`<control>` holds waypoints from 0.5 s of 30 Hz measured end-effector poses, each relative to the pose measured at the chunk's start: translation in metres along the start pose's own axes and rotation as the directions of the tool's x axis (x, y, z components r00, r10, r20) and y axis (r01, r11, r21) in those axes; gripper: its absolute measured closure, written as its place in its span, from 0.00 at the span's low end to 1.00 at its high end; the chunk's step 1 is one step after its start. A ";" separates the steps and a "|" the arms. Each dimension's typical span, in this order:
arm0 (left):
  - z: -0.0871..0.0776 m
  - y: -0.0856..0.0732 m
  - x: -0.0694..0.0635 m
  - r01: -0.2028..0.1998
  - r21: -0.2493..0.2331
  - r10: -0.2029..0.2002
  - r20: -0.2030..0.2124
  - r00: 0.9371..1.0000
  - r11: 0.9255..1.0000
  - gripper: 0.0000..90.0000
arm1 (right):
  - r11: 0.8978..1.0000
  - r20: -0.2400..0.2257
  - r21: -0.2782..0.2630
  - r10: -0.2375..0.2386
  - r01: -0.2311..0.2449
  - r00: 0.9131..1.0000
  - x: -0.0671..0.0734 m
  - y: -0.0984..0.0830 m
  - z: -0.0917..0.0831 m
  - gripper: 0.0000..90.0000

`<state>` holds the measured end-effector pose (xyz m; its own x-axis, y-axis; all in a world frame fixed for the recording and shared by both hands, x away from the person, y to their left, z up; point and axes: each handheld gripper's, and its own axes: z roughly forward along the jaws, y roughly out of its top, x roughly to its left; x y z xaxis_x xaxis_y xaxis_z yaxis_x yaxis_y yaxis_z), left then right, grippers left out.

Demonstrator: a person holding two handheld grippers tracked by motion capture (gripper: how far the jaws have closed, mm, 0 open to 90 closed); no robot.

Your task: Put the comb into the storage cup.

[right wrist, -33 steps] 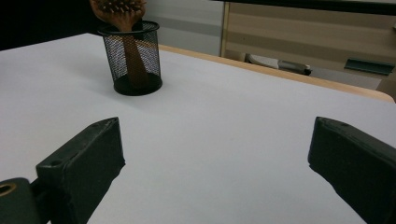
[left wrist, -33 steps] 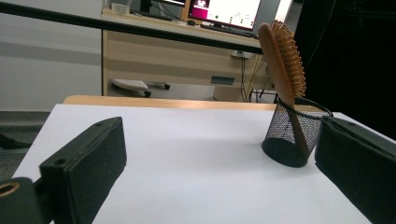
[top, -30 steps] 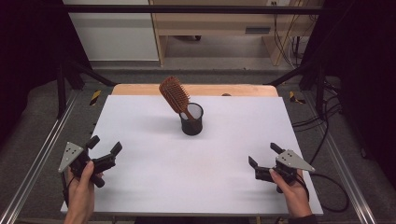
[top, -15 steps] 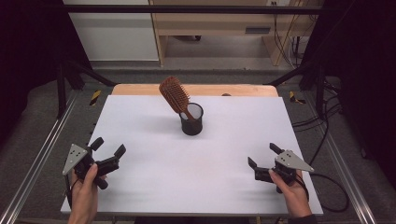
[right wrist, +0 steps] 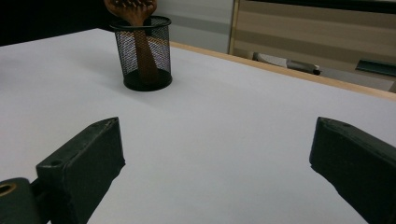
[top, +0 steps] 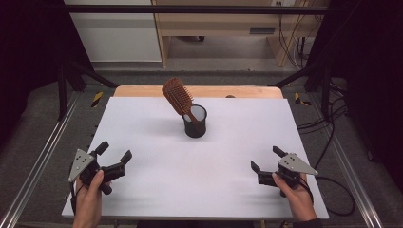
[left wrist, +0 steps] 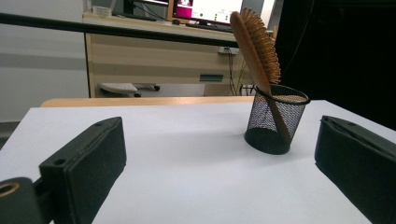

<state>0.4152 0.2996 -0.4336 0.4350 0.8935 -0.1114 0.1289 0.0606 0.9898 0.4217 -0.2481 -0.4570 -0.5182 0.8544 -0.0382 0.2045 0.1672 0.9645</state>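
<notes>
Toward the far middle of the white table, a black mesh cup is seen standing upright, with a wooden hairbrush propped in it, handle down and bristled head up. The brush is tilted: in the high view its head leans out past the cup's rim toward the left and far side. The handle is visible through the mesh in the right gripper view, resting against the inner wall.

Both tools are held low near the front edge, well apart from the cup. The left gripper is held with jaws spread wide, nothing between them; the right gripper likewise, jaws apart and empty.

Handling, judged: the brush is taken to be stiff, light, smooth on its wooden back. The bristle face is likely a poor seat for the jaws; the neck just above the rim, or the head's edges, is judged the better hold. The cup is probably light and easily tipped, so a straight lift along the handle's lean is advised, perhaps with the cup steadied at its rim.
</notes>
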 end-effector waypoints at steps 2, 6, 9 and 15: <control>-0.001 0.000 -0.002 -0.010 0.001 0.010 0.004 1.000 1.000 0.02 | 1.000 -0.002 0.002 -0.001 0.001 1.000 0.001 0.000 0.000 0.04; -0.003 0.002 -0.008 -0.028 -0.007 0.028 0.011 1.000 1.000 0.02 | 1.000 0.003 0.000 -0.004 0.004 1.000 0.001 0.000 0.001 0.04; -0.007 0.002 -0.011 -0.040 -0.007 0.040 0.009 0.999 0.999 0.02 | 1.000 -0.004 0.003 -0.006 0.006 1.000 0.003 -0.001 0.001 0.04; -0.018 0.003 -0.006 -0.029 -0.027 0.028 -0.019 0.999 0.999 0.02 | 1.000 -0.020 0.006 -0.005 0.005 1.000 0.006 0.000 0.003 0.04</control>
<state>0.3976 0.3025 -0.4280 0.4218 0.9030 -0.0814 0.0922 0.0466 0.9946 0.4213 -0.2418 -0.4582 -0.5357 0.8435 -0.0380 0.2071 0.1748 0.9626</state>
